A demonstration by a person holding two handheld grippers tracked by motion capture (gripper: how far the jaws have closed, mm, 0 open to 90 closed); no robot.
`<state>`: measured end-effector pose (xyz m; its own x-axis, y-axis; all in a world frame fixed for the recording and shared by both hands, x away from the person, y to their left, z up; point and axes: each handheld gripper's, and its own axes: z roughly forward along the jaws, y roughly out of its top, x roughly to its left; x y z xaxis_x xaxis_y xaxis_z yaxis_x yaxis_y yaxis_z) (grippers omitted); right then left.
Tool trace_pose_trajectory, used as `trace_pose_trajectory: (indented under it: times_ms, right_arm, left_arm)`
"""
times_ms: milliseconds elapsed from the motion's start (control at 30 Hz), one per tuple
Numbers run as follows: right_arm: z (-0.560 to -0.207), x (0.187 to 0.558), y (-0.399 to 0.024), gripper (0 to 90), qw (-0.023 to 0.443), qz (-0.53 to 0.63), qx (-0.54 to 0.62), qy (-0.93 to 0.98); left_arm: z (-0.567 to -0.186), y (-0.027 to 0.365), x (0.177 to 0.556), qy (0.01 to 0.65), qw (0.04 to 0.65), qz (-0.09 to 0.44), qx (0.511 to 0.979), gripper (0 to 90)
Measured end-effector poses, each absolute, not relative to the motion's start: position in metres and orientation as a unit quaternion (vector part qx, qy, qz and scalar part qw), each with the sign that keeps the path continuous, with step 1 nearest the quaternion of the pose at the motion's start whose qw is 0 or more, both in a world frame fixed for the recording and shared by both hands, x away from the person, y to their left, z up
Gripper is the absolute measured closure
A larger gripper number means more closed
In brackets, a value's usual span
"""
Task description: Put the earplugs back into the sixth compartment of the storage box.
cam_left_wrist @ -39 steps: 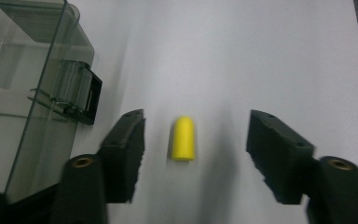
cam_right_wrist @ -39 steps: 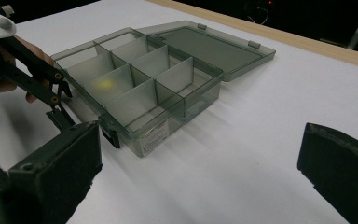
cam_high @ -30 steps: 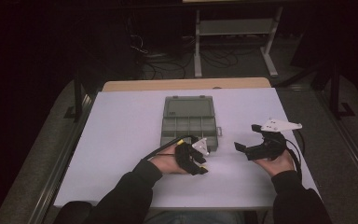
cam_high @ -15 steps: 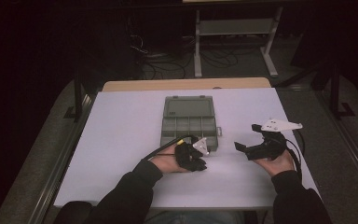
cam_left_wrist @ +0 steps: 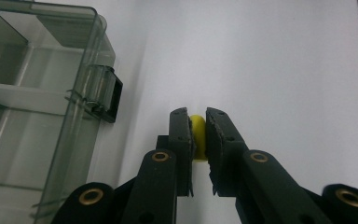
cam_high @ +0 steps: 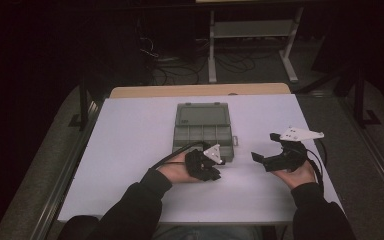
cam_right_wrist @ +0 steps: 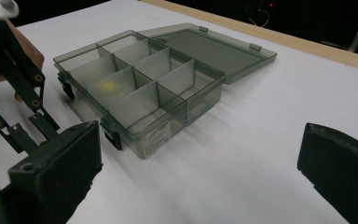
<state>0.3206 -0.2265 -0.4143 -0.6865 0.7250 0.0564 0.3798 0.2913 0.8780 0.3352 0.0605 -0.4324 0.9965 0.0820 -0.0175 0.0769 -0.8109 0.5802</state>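
The left gripper [cam_left_wrist: 198, 135] pinches a small yellow piece [cam_left_wrist: 197, 136] just off the table [cam_high: 130, 150], beside the near right corner of the open compartment box [cam_high: 201, 131]; its jaws have just closed on it. The right gripper [cam_high: 269, 150] rests near the table's right edge, jaws spread wide, nothing between them.

Your left gripper [cam_left_wrist: 198, 135] is black, with brass-coloured rivets along its links, and its black fingers [cam_left_wrist: 181, 140] close on a small yellow piece [cam_left_wrist: 198, 137]. Your right gripper [cam_high: 272, 150] is black too, topped by a pale grey plate, and its fingers [cam_right_wrist: 60, 172] are matt black. The box [cam_right_wrist: 140, 88] beside you is smoky grey-green and see-through, its dividers the same tint, with a dark latch [cam_left_wrist: 112, 100] on its front and a white label low on one wall. A faint yellow spot shows through one of its compartments. The desk [cam_high: 130, 150] is plain white with a light wooden strip along its far edge. Your sleeves [cam_high: 135, 210] are black.
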Motion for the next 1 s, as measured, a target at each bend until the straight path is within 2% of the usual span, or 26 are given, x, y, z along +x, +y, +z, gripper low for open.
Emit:
trace_pose_trajectory:
  times_ms: [1000]
  right_arm:
    - [-0.415,0.321,-0.226,0.0,0.176,0.478,0.354,0.784]
  left_arm:
    - [-0.363,0.092,0.344,0.054,0.321,0.064,0.943,81.0]
